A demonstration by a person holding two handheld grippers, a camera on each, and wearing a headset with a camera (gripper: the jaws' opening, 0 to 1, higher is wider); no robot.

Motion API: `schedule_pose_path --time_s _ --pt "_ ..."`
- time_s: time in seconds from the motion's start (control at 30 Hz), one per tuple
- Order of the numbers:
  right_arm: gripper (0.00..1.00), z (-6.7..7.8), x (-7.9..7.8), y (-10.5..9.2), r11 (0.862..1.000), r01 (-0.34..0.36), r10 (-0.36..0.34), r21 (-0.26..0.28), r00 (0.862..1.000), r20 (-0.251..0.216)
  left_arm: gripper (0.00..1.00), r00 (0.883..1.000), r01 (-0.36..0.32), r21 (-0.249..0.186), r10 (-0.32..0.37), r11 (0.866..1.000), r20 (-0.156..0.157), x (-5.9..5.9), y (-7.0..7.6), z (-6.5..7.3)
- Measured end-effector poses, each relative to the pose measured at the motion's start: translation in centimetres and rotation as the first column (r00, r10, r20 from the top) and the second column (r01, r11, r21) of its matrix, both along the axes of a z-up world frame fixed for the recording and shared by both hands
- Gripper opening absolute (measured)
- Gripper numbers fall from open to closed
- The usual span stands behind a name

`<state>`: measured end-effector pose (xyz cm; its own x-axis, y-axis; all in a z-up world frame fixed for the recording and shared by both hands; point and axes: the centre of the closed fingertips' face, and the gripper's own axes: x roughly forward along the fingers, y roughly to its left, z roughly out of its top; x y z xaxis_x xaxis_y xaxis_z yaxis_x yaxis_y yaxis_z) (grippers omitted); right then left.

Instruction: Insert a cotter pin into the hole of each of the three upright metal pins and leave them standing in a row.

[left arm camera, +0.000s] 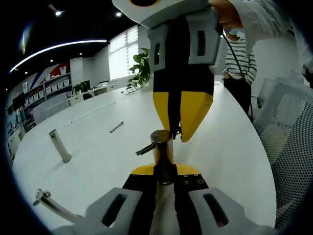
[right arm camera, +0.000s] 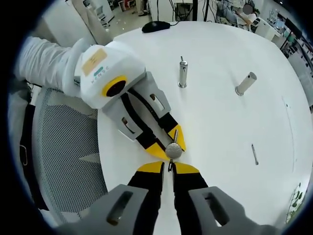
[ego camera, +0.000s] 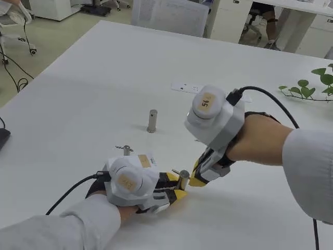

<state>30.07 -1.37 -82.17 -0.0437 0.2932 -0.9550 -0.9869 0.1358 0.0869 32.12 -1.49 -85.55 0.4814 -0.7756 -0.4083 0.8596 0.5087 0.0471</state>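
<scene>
Metal pin [left arm camera: 161, 147] stands upright between the closed jaws of the left gripper [left arm camera: 164, 172], clamped low on its shaft just ahead of the yellow tips. Right gripper [right arm camera: 169, 168] meets it from the opposite side, its tips almost touching the pin's head. Its jaws are drawn nearly together and seem to pinch the near end of a cotter pin [left arm camera: 145, 149], though that end is hidden behind the tips. The cotter pin's far end pokes out of the hole in the shaft, on the side away from the right gripper.

To the left of the left gripper, close by, a second pin [right arm camera: 183, 72] stands on the bench [ego camera: 93, 94] with a cotter pin through its top. Further ahead on that same side a bare pin [ego camera: 152, 121] stands alone. A loose cotter pin [right arm camera: 254, 154] lies flat on the bench, off to the right of the right gripper and well apart from the three pins.
</scene>
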Motion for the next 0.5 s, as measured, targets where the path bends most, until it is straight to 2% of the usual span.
schedule_pose_path --time_s 0.27,0.5 --pt "0.15 -0.1 0.1 -1.1 0.999 0.030 -0.031 0.013 0.999 0.014 0.11 1.000 0.000 -0.001 0.000 1.000 0.000 0.0 0.0 0.0" --pt "0.14 0.1 0.2 -1.5 0.998 0.050 -0.050 0.031 0.998 0.023 0.11 1.000 -0.001 -0.002 0.001 1.000 0.000 0.1 0.0 0.1"
